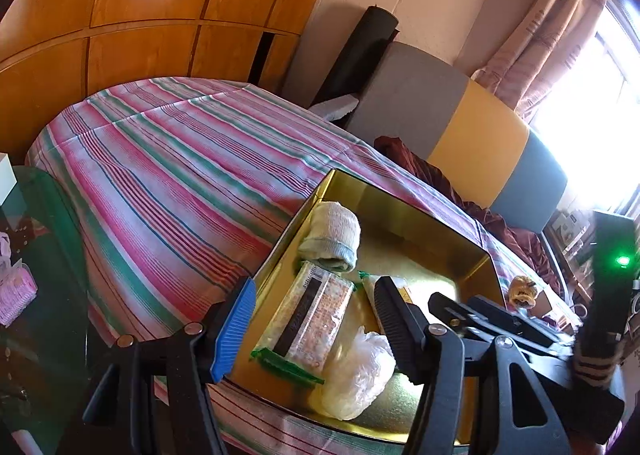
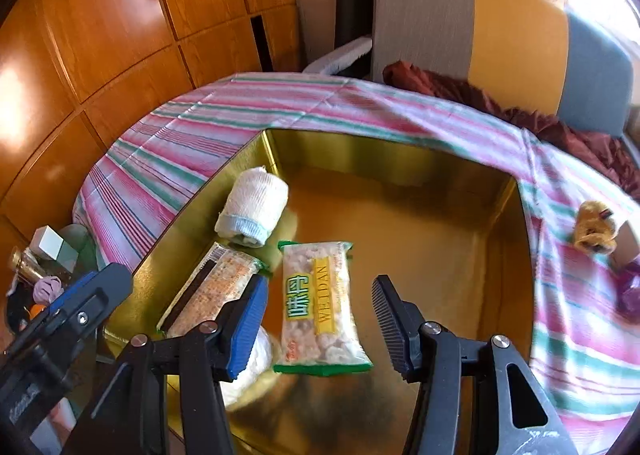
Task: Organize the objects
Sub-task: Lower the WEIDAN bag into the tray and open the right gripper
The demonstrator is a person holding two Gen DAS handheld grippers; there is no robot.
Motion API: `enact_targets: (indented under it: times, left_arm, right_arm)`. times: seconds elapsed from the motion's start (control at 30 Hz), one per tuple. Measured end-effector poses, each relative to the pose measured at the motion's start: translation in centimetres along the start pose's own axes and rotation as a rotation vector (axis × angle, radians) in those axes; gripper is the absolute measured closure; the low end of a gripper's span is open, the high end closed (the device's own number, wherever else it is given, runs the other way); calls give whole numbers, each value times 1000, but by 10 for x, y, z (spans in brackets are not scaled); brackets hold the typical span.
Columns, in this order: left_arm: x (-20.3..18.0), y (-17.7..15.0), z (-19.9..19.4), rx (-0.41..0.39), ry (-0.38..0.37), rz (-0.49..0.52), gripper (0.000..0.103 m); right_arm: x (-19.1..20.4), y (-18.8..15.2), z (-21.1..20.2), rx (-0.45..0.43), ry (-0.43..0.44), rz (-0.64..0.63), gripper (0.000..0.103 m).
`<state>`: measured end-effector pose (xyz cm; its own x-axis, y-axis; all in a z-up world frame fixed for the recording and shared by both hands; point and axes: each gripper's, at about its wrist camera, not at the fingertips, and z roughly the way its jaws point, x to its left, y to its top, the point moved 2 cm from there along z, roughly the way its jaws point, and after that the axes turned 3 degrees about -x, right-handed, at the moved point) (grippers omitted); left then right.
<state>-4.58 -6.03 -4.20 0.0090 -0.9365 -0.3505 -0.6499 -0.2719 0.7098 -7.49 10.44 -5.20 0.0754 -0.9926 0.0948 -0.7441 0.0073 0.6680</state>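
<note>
An open gold tin sits on the striped bed cover. Inside it are a rolled white sock, a snack packet with a black stripe and a green-edged Weidan packet. My right gripper is open over the tin; the Weidan packet lies between its fingers, touched by neither pad. In the left wrist view my left gripper hangs open over the tin's near corner, above the striped packet and a white plastic bag. The rolled sock lies further in.
A yellow plush toy lies on the striped cover right of the tin. A glass side table with small items stands at the left. Behind the bed are a maroon blanket, a grey, yellow and blue cushion panel and wooden wardrobe doors.
</note>
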Motion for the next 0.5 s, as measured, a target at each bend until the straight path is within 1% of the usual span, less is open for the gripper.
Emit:
enact_targets:
  times: [0.13, 0.3, 0.43, 0.5]
  left_arm:
    - [-4, -3, 2, 11, -8, 14, 41]
    - [-13, -9, 3, 26, -24, 43, 41]
    - [-27, -14, 1, 30, -61, 94, 41]
    - [-35, -17, -1, 33, -88, 121, 41]
  right_arm:
    - [-6, 0, -18, -50, -48, -42, 47]
    - [-24, 0, -43, -102, -100, -66, 43]
    - [-48, -4, -62, -126, -142, -61, 42]
    - [-64, -9, -73, -138, -177, -59, 41]
